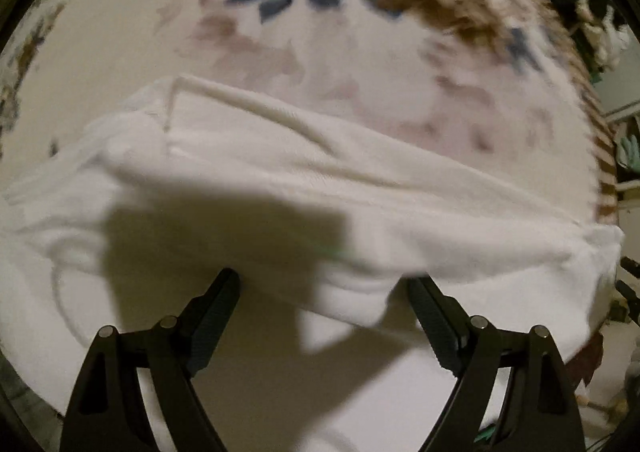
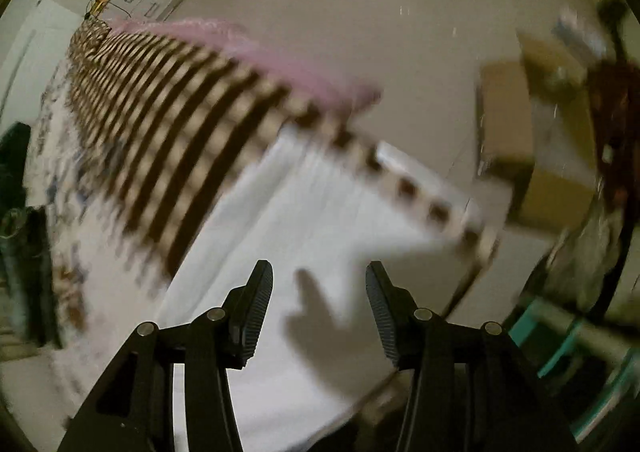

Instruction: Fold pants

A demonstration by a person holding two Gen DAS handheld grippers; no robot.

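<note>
Above the white pants [image 1: 280,179] on the patterned bed [image 1: 280,51], left tongs [image 1: 324,284] gaped wide, right tongs [image 2: 320,272] half-open, both empty, apparently between folds; next, regrasp an edge.

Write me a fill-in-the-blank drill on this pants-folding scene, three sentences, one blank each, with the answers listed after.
1. The pants lying under the left gripper are ____ in colour.
2. The jaws of the right gripper stand apart with ____ between them.
3. The border of the bedspread in the right wrist view carries a brown ____ pattern.

Missing words: white; nothing; checked
</note>
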